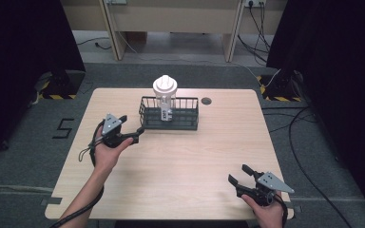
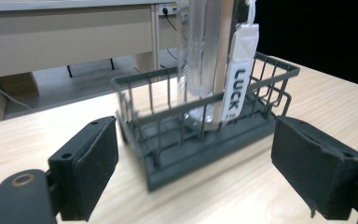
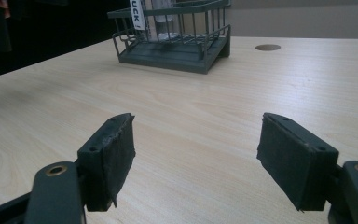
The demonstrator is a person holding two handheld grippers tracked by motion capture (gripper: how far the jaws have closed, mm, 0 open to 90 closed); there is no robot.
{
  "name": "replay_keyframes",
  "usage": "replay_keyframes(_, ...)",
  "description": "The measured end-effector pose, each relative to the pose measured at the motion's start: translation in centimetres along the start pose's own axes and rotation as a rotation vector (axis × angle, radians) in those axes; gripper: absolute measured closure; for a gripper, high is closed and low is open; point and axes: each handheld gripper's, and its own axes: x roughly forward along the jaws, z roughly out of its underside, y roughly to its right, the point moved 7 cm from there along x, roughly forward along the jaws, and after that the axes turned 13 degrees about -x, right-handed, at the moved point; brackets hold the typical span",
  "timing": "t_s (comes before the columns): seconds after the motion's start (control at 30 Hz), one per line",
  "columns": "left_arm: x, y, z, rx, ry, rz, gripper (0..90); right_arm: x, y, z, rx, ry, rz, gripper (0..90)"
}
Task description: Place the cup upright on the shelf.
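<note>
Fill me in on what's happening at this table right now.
A person holds a two-jaw gripper in each hand over a wooden table. The left gripper, jaws open, sits just short of the end of a dark wire basket, in which a clear bottle with a white lid and a white tag stands upright. The right gripper, also open, waits near the table's front edge, holding nothing.
</note>
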Motion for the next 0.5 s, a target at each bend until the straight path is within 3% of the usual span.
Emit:
replay_keyframes(0.3,-5.4,-1.5,3.4,-0.005,-0.021,-0.016,14.3,0.0,0.0,0.0,0.0,0.004,0.003,27.4)
replay_keyframes(0.43,-7.4,-1.5,5.5,-0.029,-0.032,-0.017,14.4,0.0,0.0,0.0,-0.002,-0.002,0.004,27.4)
replay_keyframes(0.5,-8.3,-1.2,6.7,-0.055,-0.008,-0.01,14.6,0.0,0.0,0.0,-0.003,-0.002,0.005,27.3)
